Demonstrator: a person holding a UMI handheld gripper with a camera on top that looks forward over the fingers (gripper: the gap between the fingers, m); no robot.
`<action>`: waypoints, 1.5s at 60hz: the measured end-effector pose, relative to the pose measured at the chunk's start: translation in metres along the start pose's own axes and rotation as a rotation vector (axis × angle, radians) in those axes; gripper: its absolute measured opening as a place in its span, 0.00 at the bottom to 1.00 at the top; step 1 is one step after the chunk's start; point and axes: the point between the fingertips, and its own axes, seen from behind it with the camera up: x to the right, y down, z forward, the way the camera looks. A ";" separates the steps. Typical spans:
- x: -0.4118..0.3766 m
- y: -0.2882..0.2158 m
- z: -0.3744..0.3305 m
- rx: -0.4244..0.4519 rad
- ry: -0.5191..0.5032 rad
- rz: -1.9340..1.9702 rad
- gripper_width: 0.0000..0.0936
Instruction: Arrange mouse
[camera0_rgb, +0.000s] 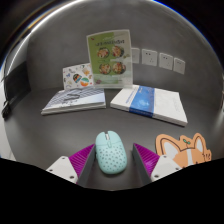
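Note:
A mint-green mouse with small dark spots (110, 152) lies on the dark grey table, between my two fingers. My gripper (112, 160) is open. The purple pads (80, 158) stand on either side of the mouse, with a narrow gap showing at the right one. The mouse rests on the table by itself, its front end pointing away from me.
An orange corgi-shaped mat (183, 150) lies just right of the right finger. Beyond the mouse lie a book at the left (75, 98) and a white-and-blue book at the right (150, 100). A booklet (108, 55) stands upright against the wall.

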 end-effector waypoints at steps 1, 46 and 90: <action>0.000 -0.002 0.003 -0.002 0.000 0.005 0.83; 0.207 -0.060 -0.151 0.271 0.213 0.070 0.42; 0.202 0.075 -0.187 0.084 0.036 0.103 0.91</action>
